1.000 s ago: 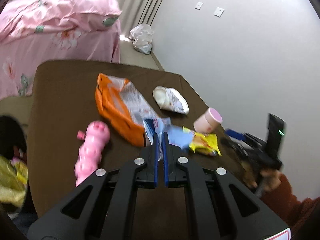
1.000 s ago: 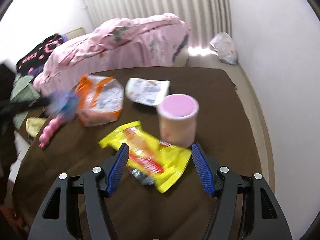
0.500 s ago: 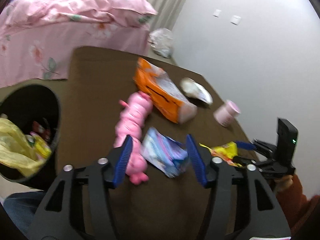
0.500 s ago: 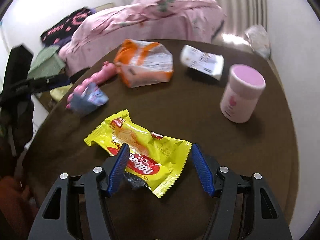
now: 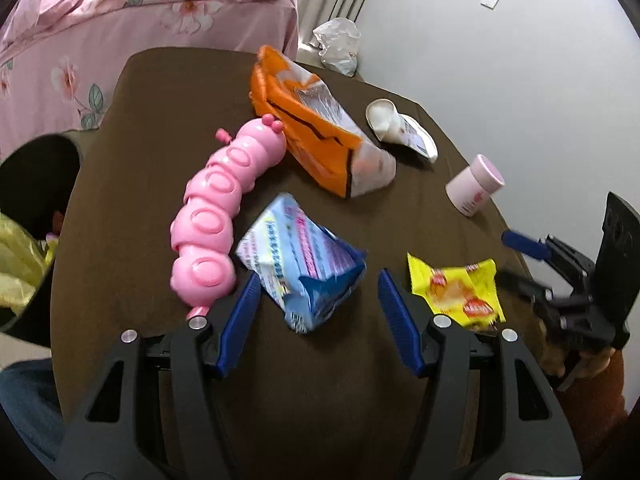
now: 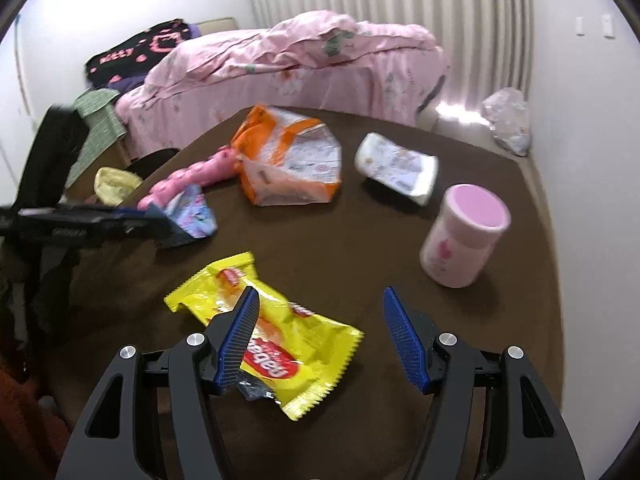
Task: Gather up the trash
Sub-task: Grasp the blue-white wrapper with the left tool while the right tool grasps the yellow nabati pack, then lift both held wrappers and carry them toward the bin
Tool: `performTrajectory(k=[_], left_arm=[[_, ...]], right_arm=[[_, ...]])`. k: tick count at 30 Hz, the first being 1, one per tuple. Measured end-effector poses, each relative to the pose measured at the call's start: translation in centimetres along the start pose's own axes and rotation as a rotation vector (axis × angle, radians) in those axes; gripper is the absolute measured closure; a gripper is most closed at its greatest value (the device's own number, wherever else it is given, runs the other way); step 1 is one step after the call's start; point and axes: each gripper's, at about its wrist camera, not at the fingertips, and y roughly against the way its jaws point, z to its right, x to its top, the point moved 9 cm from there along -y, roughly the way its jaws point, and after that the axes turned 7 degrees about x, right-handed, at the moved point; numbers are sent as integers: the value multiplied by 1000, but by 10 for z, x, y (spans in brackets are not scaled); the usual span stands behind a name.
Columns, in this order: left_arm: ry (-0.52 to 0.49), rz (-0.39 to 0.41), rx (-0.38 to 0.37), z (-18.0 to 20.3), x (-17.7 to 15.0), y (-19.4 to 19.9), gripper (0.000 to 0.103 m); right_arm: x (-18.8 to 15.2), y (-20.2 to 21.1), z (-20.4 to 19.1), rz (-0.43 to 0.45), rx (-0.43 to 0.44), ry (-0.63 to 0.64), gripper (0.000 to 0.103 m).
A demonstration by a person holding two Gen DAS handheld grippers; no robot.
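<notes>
The left gripper point(image 5: 318, 300) has released the blue packet point(image 5: 302, 262) (jaws spread); right gripper point(image 6: 318, 334), also spread, straddles the yellow wrapper point(image 6: 276, 336), uncollected.

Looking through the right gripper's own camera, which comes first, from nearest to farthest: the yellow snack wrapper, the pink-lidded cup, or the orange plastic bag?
1. Yellow crinkly snack wrapper: nearest, lying under the right gripper, by its left finger.
2. Pink-lidded round cup: farther out, on the right.
3. Orange and clear plastic bag: farthest, back toward the table's middle.
</notes>
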Motion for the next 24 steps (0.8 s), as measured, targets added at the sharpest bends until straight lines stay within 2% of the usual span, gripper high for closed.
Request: performTrajectory(k=[4, 8, 12, 13, 16, 18, 21, 24], left_arm=[[-21, -13, -3, 3, 7, -12, 45], [-39, 6, 14, 2, 11, -15, 45], [-57, 16, 16, 2, 12, -15, 45], [-54, 12, 4, 3, 10, -14, 45], [-52, 2, -48, 8, 4, -5, 45], [-64, 8, -63, 10, 0, 3, 45], [-63, 21, -41, 9, -3, 8, 45], [-44, 22, 3, 3, 2, 2, 45]], right_arm=[[-9, -16, -15, -58, 69, 43, 42], [-22, -22, -33, -116, 102, 92, 42], [-31, -23, -52, -137, 125, 117, 44], [-31, -22, -56, -127, 107, 137, 47], [-30, -18, -58, -110, 46, 155, 78], [-25, -12, -53, -82, 26, 129, 88], [-17, 2, -38, -17, 12, 32, 89], [-14, 9, -24, 12, 28, -61, 89]])
